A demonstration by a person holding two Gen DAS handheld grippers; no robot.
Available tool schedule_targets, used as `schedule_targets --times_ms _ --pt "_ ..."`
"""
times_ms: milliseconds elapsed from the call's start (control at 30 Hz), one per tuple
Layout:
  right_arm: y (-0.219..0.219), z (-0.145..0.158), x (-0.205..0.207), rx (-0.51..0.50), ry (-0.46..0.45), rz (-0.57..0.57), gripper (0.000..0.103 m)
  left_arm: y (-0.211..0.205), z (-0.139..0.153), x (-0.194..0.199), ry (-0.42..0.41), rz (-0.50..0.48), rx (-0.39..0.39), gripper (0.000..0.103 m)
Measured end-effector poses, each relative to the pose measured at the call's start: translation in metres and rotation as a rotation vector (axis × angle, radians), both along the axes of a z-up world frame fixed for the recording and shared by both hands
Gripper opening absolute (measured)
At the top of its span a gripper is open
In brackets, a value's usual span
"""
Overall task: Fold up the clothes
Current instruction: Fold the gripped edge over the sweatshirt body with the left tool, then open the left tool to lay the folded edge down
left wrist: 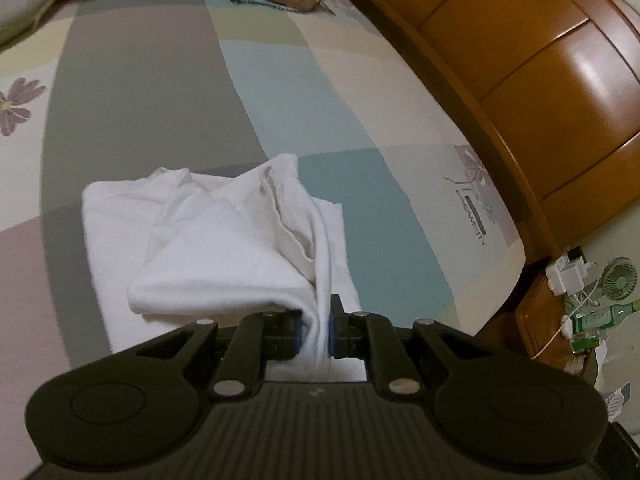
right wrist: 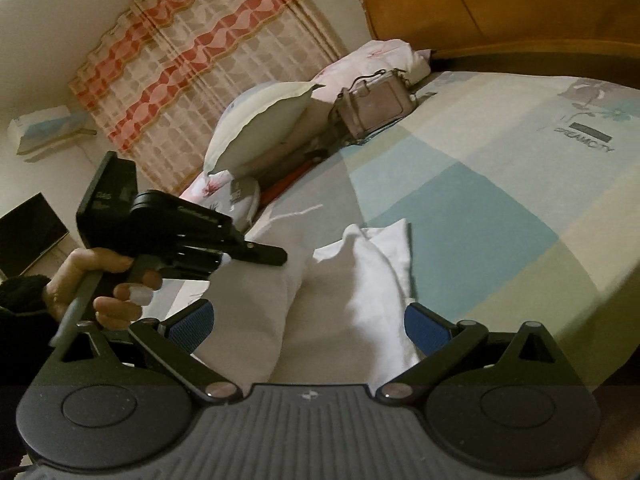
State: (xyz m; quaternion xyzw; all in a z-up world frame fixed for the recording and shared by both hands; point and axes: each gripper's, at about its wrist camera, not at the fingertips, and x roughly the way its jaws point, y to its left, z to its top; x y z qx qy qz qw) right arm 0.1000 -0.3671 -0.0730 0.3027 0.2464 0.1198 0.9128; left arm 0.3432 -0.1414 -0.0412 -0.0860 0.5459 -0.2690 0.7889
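L gripper (left wrist: 315,330) was pinching a bunched edge of the white garment (left wrist: 208,240), half-folded on the bed (left wrist: 400,220); R gripper (right wrist: 310,330) hung spread wide over it. Best carry that edge across level, w/ fabric taut, then flatten.

A bed covered by a patchwork-print sheet (left wrist: 248,92) in grey, blue, cream and pink blocks fills most of both views. A polished wooden headboard (left wrist: 532,60) curves along its edge at 2 o'clock in the left wrist view. Pillows (right wrist: 260,128) and a small beige handbag (right wrist: 372,108) lie near 12 o'clock in the right wrist view. A red-and-cream patterned curtain (right wrist: 192,52) hangs at 11 o'clock against a pale wall (right wrist: 52,40); a wall air conditioner (right wrist: 48,128) sits at 10 o'clock. A bedside cabinet top with a small fan (left wrist: 620,276), at 4 o'clock in the left wrist view, holds clutter.
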Motion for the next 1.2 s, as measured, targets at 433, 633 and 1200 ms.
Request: schedule_targets --times_ms 433,633,1200 --pt "-0.006 -0.013 0.006 0.014 0.042 -0.015 0.103 -0.043 -0.041 0.008 0.066 -0.022 0.094 0.01" --pt "-0.008 -0.016 0.005 0.007 0.056 -0.024 0.103 -0.048 -0.05 0.018 0.122 0.023 0.076 0.023" --pt "-0.003 -0.02 0.005 -0.034 0.088 -0.013 0.103 -0.013 -0.019 -0.003 -0.072 -0.133 0.014 0.059"
